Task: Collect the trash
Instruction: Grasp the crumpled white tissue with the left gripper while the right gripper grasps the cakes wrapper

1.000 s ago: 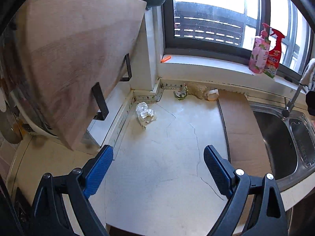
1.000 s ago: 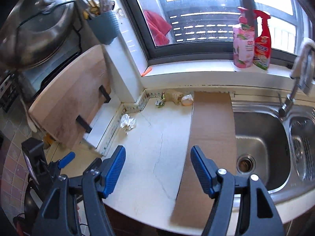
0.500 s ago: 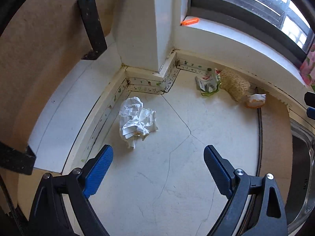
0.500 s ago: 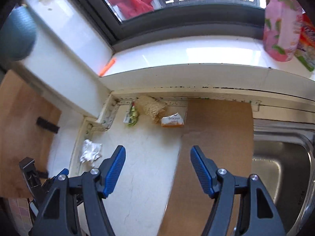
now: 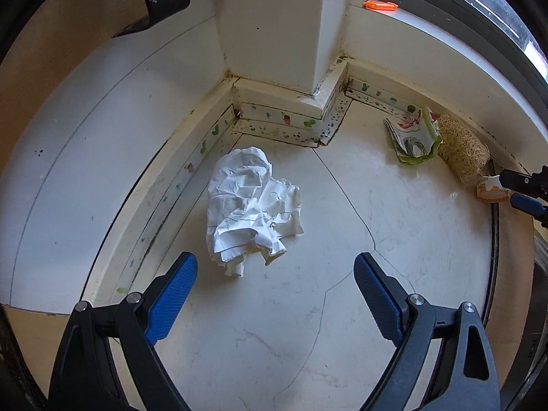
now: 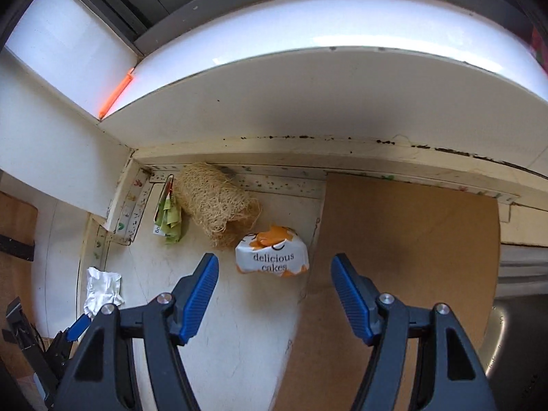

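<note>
On the table (image 5: 274, 335), the crumpled paper (image 5: 251, 203) lies near the corner below the pillar (image 5: 270, 27). To its right, against the back wall, a flat wrapper (image 6: 168, 214) lies just beside the fibre scrubber (image 6: 215, 202). The cake packet (image 6: 272, 255) sits in front of the scrubber, touching it, at the left edge of the board (image 6: 407, 250).

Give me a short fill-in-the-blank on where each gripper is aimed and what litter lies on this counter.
1. The left gripper hangs open over crumpled white ____.
2. The wrapper ahead of the right gripper reads "delicious ____".
3. The loofah-like fibre roll lies between that wrapper and a ____ packet.

Missing words: paper; cakes; green
</note>
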The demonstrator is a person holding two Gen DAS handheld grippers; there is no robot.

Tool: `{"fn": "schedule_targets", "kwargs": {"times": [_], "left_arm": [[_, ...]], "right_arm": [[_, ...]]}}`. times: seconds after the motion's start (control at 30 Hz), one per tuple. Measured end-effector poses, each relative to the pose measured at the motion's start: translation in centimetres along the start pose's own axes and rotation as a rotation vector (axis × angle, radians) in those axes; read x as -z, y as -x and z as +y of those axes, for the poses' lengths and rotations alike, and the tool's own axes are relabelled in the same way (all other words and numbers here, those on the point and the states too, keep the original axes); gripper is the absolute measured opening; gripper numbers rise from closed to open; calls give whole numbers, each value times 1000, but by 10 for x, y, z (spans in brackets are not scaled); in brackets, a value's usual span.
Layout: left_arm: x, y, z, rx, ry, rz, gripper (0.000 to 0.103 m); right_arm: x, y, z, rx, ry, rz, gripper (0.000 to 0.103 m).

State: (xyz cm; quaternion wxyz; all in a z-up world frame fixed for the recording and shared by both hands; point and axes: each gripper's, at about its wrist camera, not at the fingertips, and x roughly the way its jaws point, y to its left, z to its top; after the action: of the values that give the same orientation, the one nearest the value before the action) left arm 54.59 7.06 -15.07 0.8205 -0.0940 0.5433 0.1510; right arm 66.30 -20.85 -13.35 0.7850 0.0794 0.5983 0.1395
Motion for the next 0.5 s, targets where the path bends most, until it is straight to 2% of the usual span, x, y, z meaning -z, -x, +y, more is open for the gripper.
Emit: {"fn": "schedule_targets", "kwargs": {"times": [0.1, 0.13, 0.17, 0.33, 0.43, 0.5], "left_arm": [[-3, -4, 5, 21, 25, 2, 92], [-3, -6, 7, 23, 32, 3, 91], [-4, -7, 8, 25, 37, 4, 91], [-8, -14, 9, 36, 49, 12, 90], [-9, -16, 9, 41, 42, 18, 82], [-11, -20, 7, 56, 46, 26, 70]], "right_arm": [[-2, -7, 2, -1, 8, -3, 66], [-3, -9, 2, -3, 11, -6, 62], [-3, -12, 2, -10, 14, 1, 51], [-4, -13, 2, -34, 22, 4, 50], [-2, -11, 2, -64, 21, 26, 50], [1, -9, 2, -85, 15, 39, 50]]}}
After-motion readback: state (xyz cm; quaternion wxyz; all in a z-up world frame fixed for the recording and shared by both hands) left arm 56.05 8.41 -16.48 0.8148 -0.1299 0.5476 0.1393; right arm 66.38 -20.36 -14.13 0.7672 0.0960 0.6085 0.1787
